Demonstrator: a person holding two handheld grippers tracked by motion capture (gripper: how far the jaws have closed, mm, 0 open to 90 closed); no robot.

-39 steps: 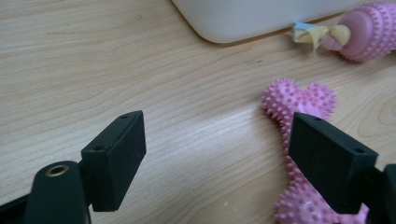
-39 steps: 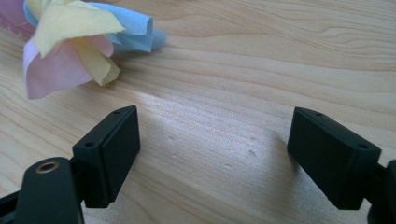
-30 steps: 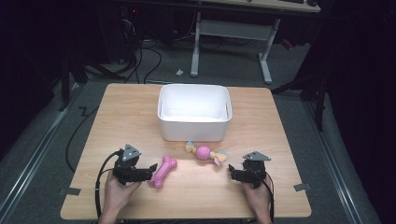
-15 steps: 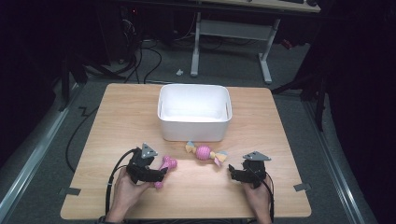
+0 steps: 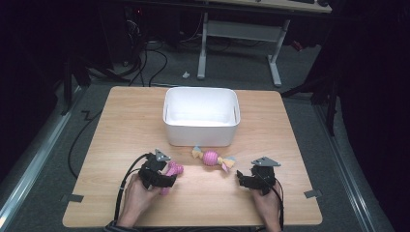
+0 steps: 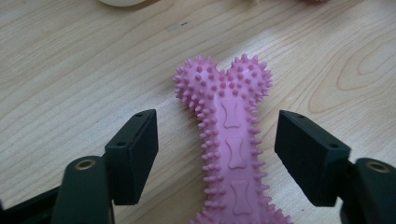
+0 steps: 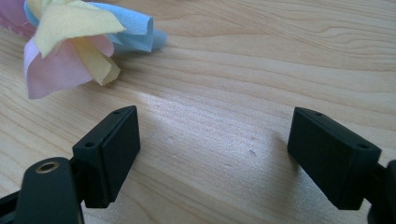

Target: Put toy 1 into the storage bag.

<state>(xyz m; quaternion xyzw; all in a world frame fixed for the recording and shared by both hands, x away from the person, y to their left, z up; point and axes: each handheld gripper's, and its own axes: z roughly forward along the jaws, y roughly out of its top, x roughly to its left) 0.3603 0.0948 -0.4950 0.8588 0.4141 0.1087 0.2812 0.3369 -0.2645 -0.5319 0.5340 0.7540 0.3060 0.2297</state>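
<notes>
— While the left gripper straddles the pink spiked bone, its jaws have just been closing, though gaps show on both sides, so no pinch yet.

— Why the shaft, at centre frame in the left gripper view?

— Narrowest part, likely the easiest to clamp. In the high view the bone lies lower left of centre.

— And the right gripper?

— Jaws wide apart over bare table, perhaps waiting its turn. The cloth-tailed toy sits upper left, the white bin above centre.
</notes>
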